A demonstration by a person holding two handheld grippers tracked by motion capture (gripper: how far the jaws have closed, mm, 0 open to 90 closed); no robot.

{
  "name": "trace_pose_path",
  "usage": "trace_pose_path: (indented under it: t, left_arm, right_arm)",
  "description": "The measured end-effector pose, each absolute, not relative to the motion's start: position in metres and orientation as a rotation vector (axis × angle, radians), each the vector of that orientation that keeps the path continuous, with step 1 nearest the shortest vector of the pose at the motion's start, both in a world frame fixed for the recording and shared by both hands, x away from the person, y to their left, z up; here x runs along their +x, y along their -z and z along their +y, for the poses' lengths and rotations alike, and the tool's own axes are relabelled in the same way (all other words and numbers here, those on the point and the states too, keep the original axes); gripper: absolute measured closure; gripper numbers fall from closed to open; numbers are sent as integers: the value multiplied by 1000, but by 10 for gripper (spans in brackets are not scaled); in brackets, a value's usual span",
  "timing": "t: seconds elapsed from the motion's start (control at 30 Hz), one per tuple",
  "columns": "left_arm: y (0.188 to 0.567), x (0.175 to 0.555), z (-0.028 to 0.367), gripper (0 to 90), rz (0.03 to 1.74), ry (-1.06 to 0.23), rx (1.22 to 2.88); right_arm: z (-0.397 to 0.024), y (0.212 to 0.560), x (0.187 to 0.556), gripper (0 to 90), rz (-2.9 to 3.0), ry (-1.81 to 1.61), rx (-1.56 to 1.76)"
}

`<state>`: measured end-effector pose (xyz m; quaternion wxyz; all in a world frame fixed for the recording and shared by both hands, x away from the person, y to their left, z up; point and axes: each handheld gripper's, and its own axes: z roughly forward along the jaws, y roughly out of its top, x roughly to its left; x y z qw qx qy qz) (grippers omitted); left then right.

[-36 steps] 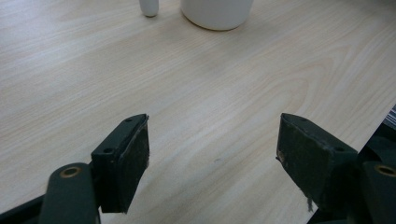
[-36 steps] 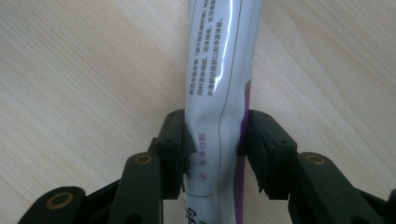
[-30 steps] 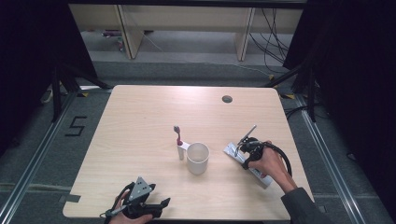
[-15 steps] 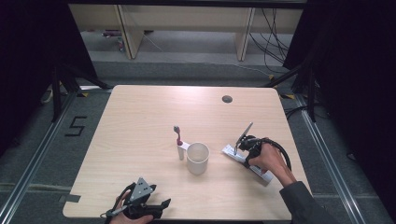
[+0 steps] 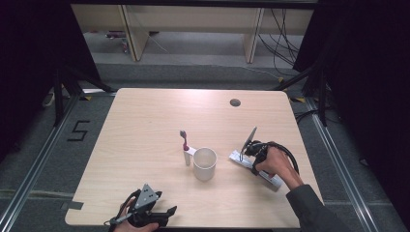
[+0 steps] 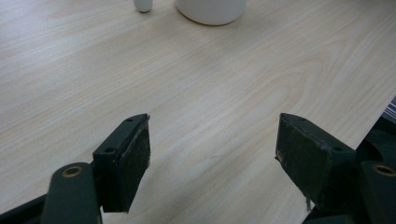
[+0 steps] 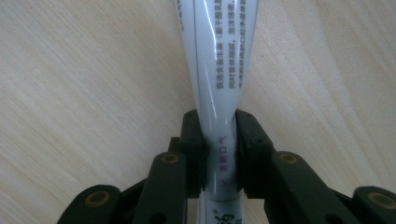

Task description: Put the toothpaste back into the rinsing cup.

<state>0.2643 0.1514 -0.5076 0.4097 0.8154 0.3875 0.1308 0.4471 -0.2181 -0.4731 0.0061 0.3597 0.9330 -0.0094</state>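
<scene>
The right tool is pinching a white toothpaste tube; its jaws have just been closing, and the tube now sits between the pads, squeezed thin where they press. In the right gripper view the tube runs straight out from the jaws, in line with them, its printed body widening toward the far end over the pale wood.

To do this step well, I judge the grip should stay firm but not tighter, since the soft tube already deforms under the pads. The lift should go straight up off the worktop, keeping the long free end from swinging or dragging.

In the high view the right tool sits at the right side of the worktop, and the toothpaste tube lies flat beneath the hand, slanting from the jaws toward the near right edge. Just left of it stands a white cup, and touching or just beside the cup's left is a toothbrush upright in a small holder.

The left tool rests at the near edge, its jaws spread wide over bare wood with nothing between them, well apart from the cup.
</scene>
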Motion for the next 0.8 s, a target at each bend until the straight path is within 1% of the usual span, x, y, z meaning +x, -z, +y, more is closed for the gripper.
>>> trace_pose_path:
  t: [0.2,0.3,0.47,0.53,0.63,0.8]
  left_arm:
    - [507,264,151,260,975,-321,2044]
    - [507,264,151,261,975,-330,2057]
    - [508,265,151,265,973,-329,2051]
    - [508,265,151,265,974,-324,2042]
    - [508,265,151,265,971,-320,2042]
    - [508,265,151,265,974,-319,2046]
  right_arm:
    - [-213,472,446,752,2934,41,1160]
    - [-215,474,449,754,2933,28,1078]
    - [-215,473,447,757,2930,21,1110]
    - [-218,473,448,757,2929,8,1048]
    - [-220,470,447,758,2939,-62,1087]
    - [-224,454,445,758,2896,-193,1111]
